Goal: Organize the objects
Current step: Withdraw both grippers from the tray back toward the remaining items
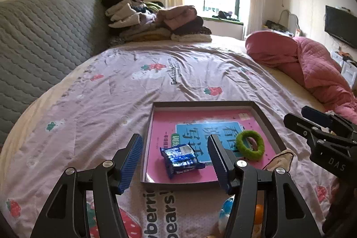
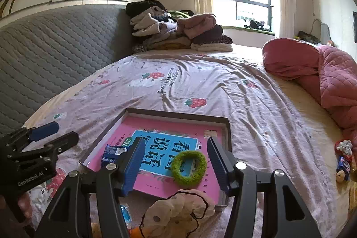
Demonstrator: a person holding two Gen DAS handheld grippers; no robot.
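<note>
Blue ribbed pads line both black two-finger grippers, and each pair stands spread with nothing between the pads. The left gripper (image 1: 175, 160) hovers above the near left part of a shallow dark-rimmed rectangular tray (image 1: 265, 117), over a shiny blue foil snack packet (image 1: 180, 157) that lies on a pink book with a blue title panel (image 1: 196, 133) filling the tray floor. The right gripper (image 2: 175, 162) hangs over the tray's near right part, above a fuzzy green ring-shaped hair tie (image 2: 189, 167) resting on the same book. Just outside the near rim lies a cream cloth scrunchie with a thin dark cord (image 2: 178, 211), touching the tray edge. The tray sits on a pale pink bedsheet printed with strawberries (image 1: 111, 90). Farther off, folded clothes (image 1: 156, 21) are piled by the grey quilted headboard (image 1: 44, 37), and a rose quilted blanket (image 1: 312, 64) lies bunched to the right.
</note>
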